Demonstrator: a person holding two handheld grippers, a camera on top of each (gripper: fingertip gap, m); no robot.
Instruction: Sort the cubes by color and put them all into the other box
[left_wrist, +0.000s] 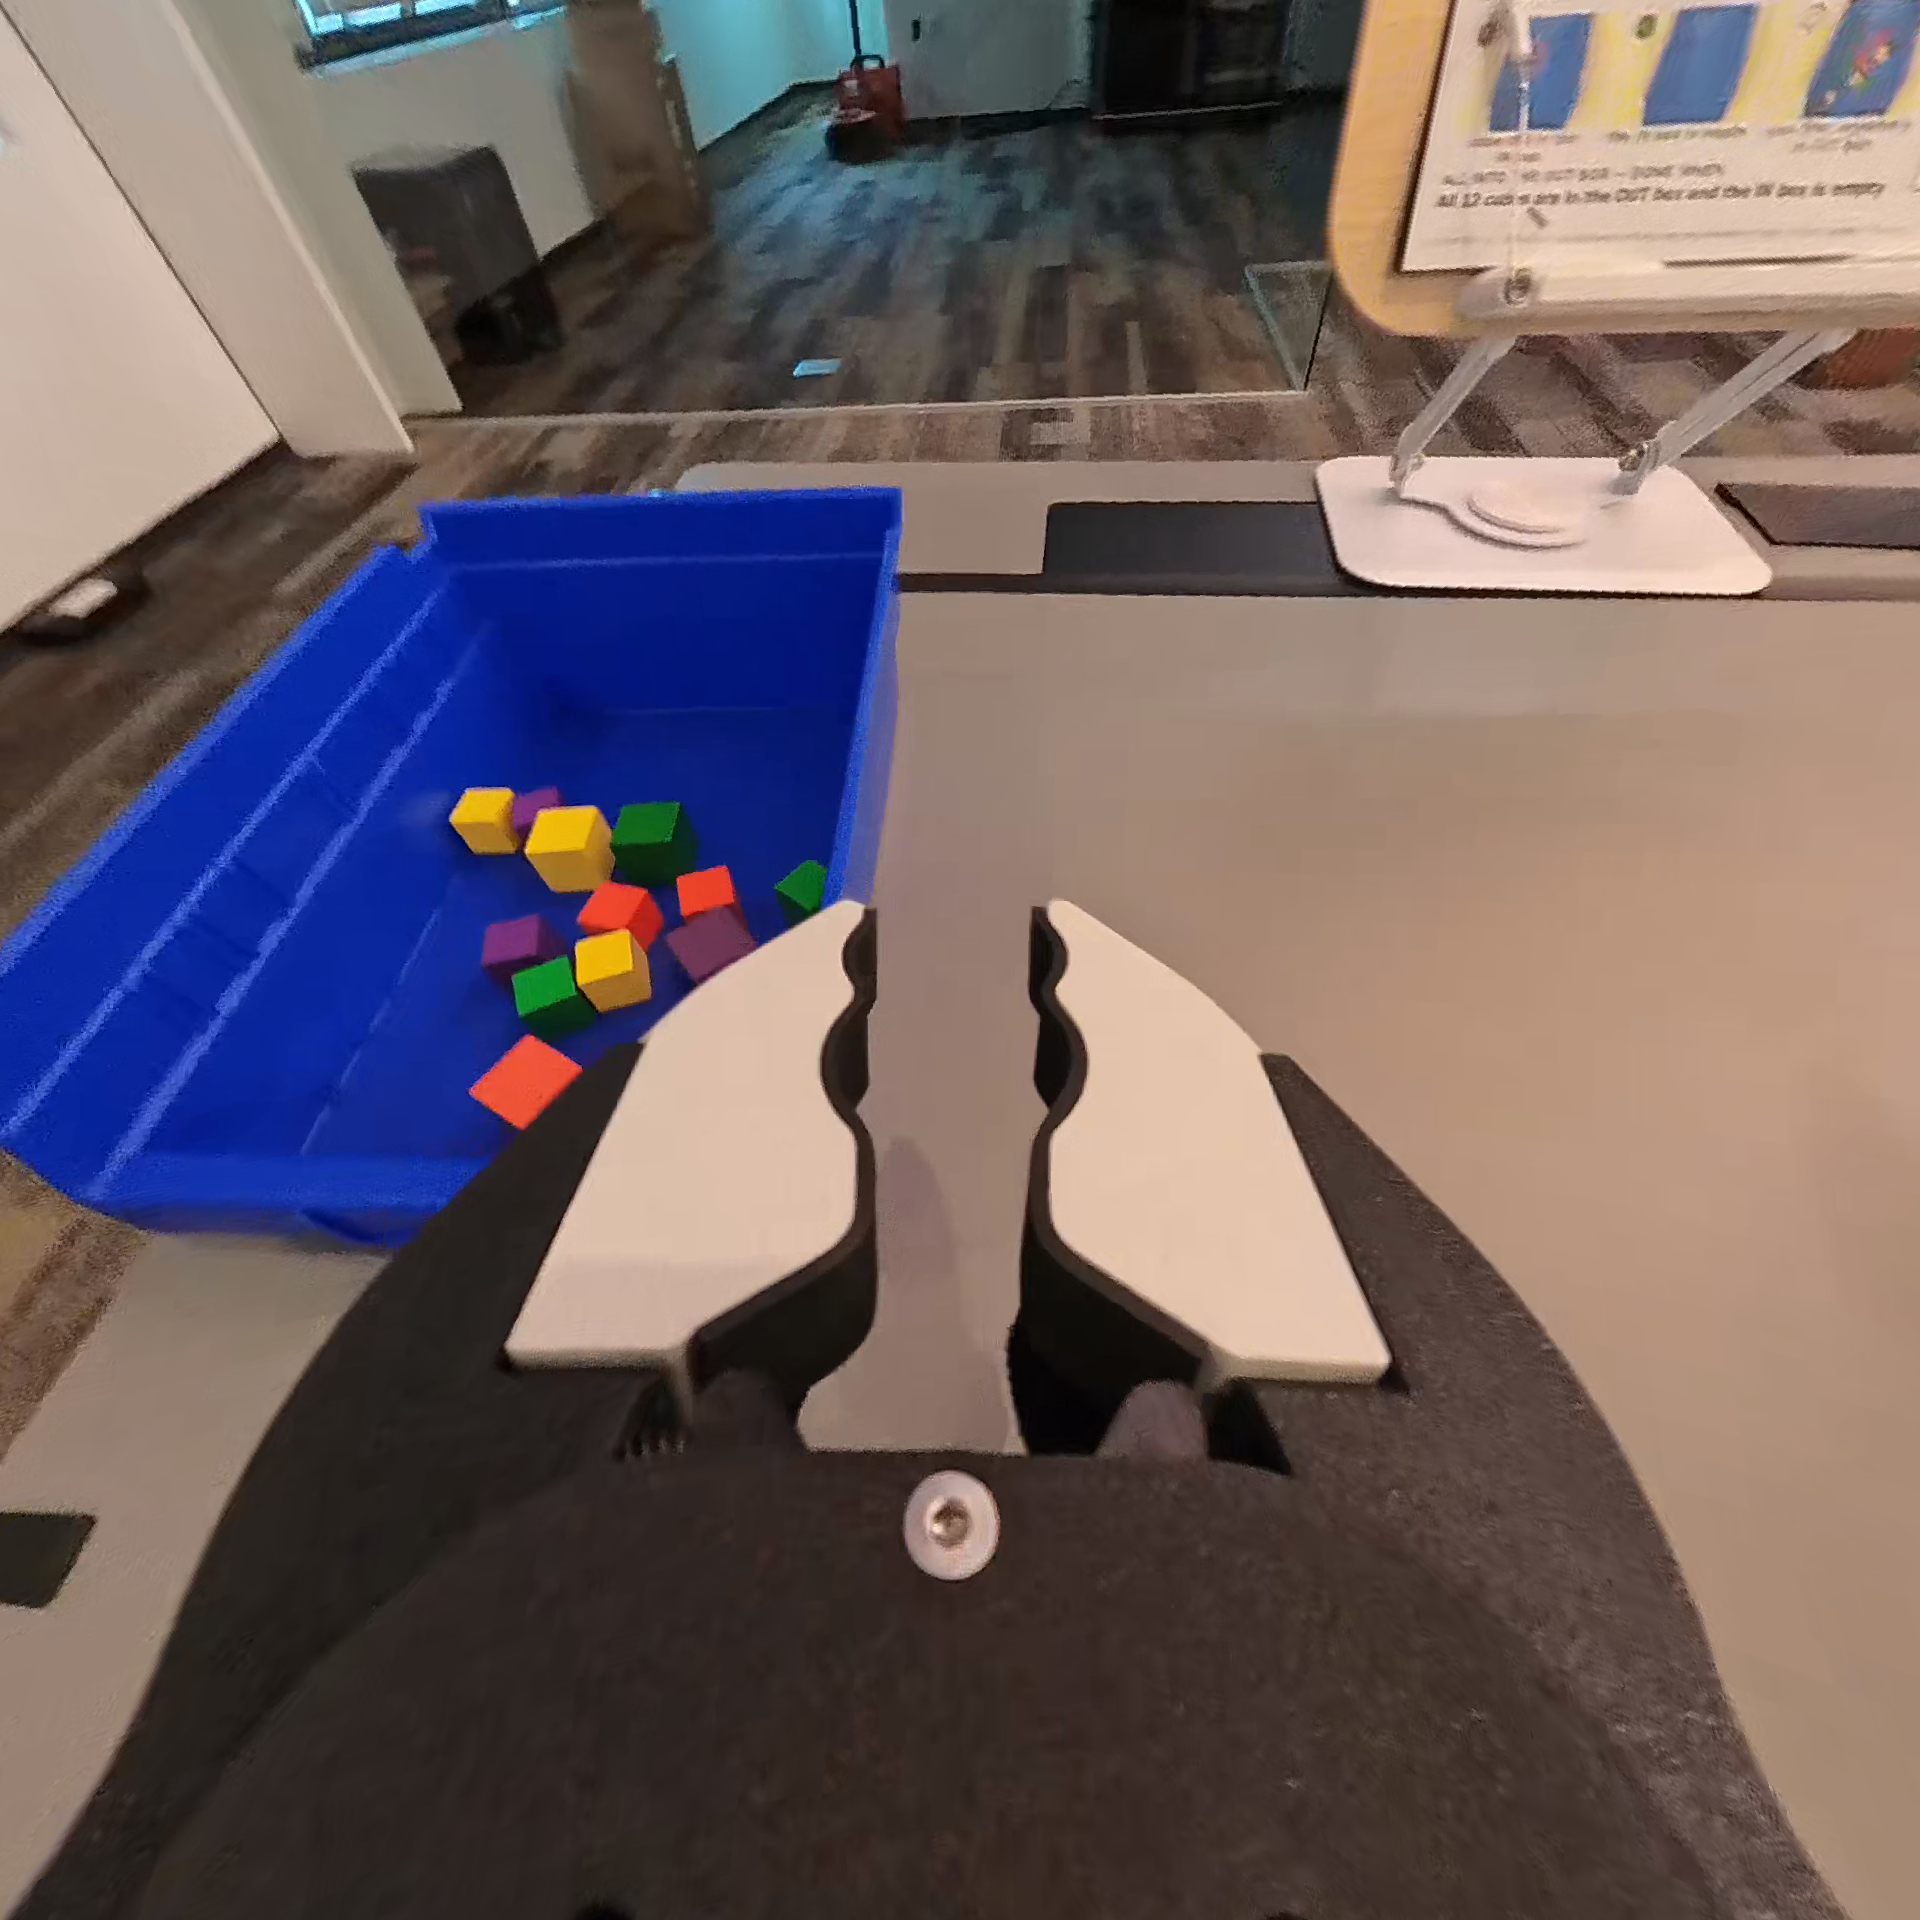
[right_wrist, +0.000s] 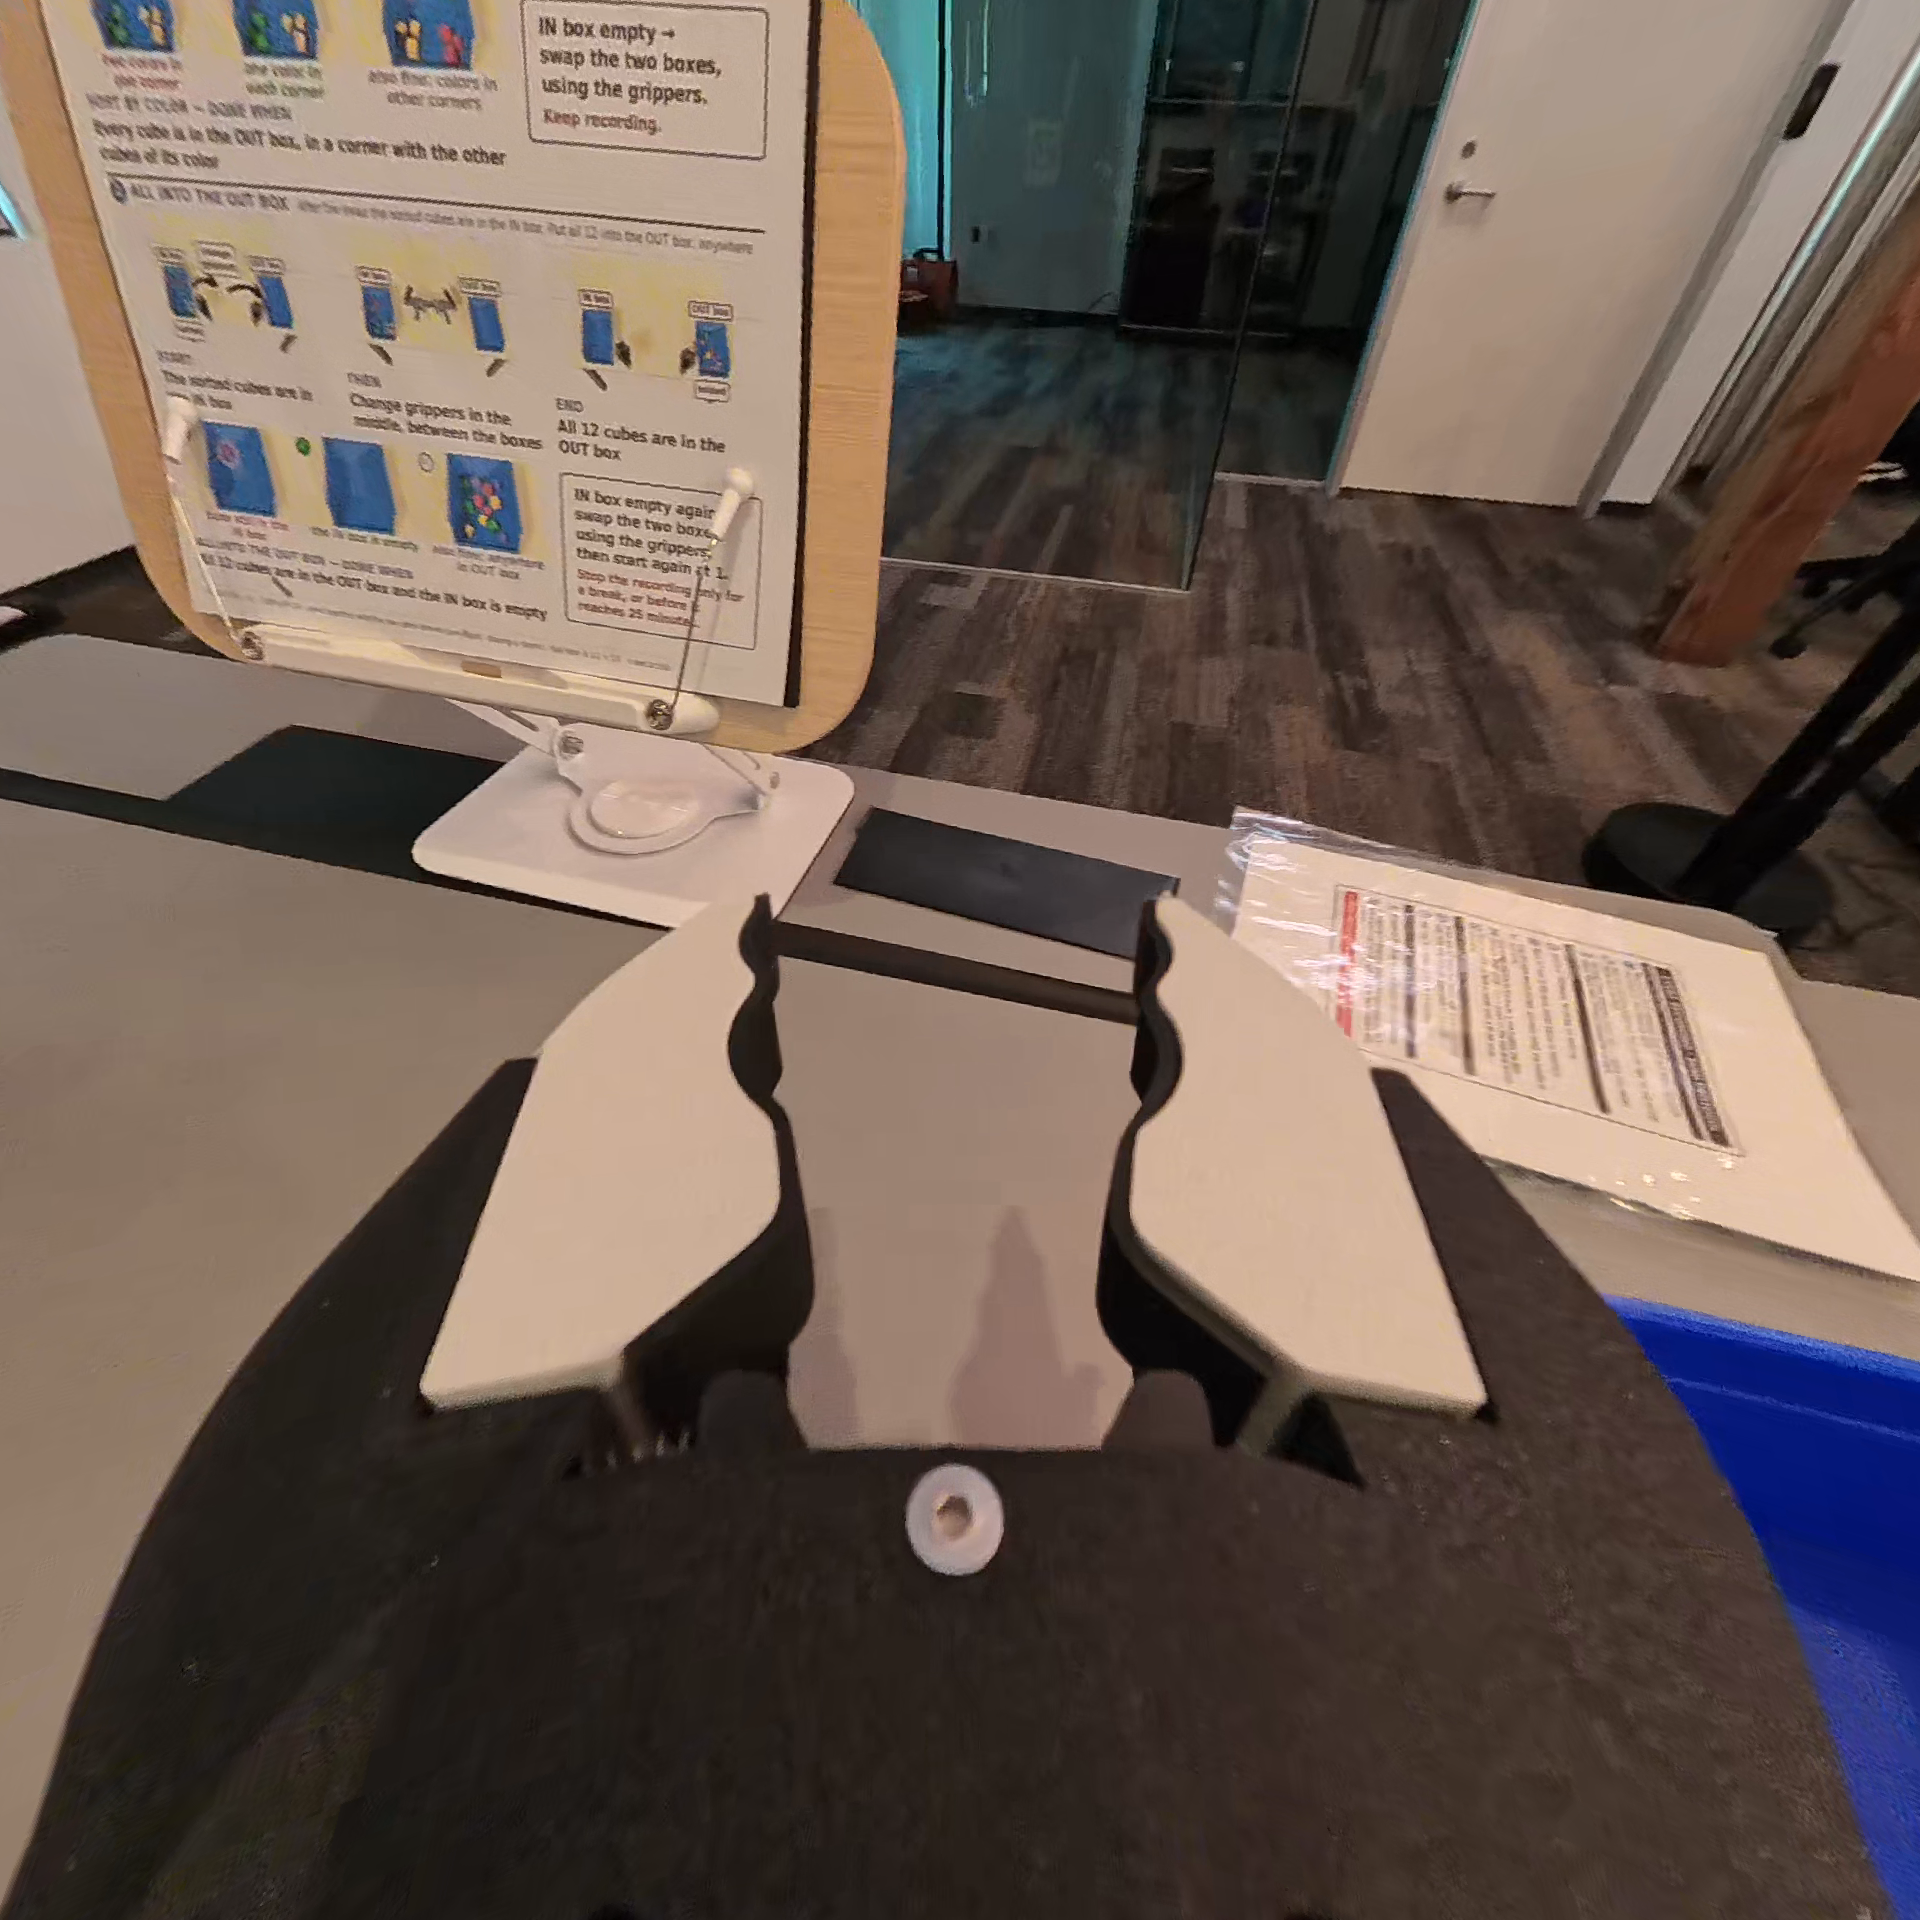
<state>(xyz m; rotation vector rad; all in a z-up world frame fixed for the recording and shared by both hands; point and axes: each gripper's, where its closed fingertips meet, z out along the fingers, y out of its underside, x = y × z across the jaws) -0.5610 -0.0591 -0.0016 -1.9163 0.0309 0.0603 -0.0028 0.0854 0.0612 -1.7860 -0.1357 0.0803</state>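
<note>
The left gripper (left_wrist: 954, 914) holds its jaws narrowly parted, the right gripper (right_wrist: 954, 909) wider, both empty.

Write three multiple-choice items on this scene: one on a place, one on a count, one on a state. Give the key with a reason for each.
1. Where are the cubes?
A. In the blue box
B. Scattered on the grey table
C. On the white stand base

2. How many yellow cubes show in that box?
A. One
B. Three
C. Five

3. What is the state of the right gripper?
A. Shut on a cube
B. Shut and empty
C. Open and empty

Key: 1 A, the coloured cubes all lie on the box floor. 2 B, three yellow tops show among the pile. 3 C, its fingers stand wide apart with only bare table between them.
</note>
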